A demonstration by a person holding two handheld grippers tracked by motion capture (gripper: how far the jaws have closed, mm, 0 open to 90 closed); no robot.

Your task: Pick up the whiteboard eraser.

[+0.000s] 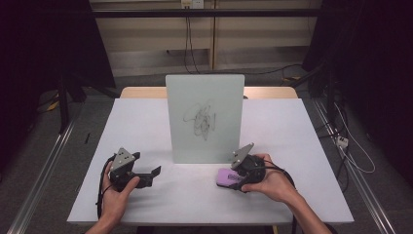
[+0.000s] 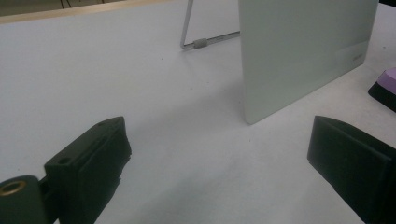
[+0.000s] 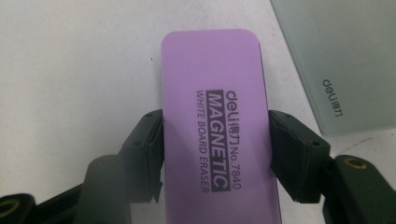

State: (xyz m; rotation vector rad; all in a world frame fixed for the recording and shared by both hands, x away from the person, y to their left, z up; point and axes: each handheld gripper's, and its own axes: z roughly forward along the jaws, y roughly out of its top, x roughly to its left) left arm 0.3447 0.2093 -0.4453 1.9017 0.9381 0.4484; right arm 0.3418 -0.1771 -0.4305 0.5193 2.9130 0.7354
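Grabbing the eraser to clean the board

The right gripper (image 3: pixel 215 154) pinches the purple eraser (image 3: pixel 212 116) on the counter (image 1: pixel 146 122), beside the scribbled board (image 1: pixel 204 117), ready to wipe. The left gripper (image 1: pixel 148 176) waits nearby, fingers (image 2: pixel 88 168) spread apart, empty.

The whiteboard eraser (image 3: pixel 217 135) was a flat, rounded-corner block with a lilac top printed in black "deli MAGNETIC WHITE BOARD ERASER No.7840" and a dark underside. It lay flat on the white counter (image 1: pixel 146 122), label up, just in front of the lower right corner of the upright pale glass board (image 1: pixel 204 117), which bore a black scribble (image 1: pixel 200 118). The right claw (image 3: pixel 215 156) pressed against its two long sides.
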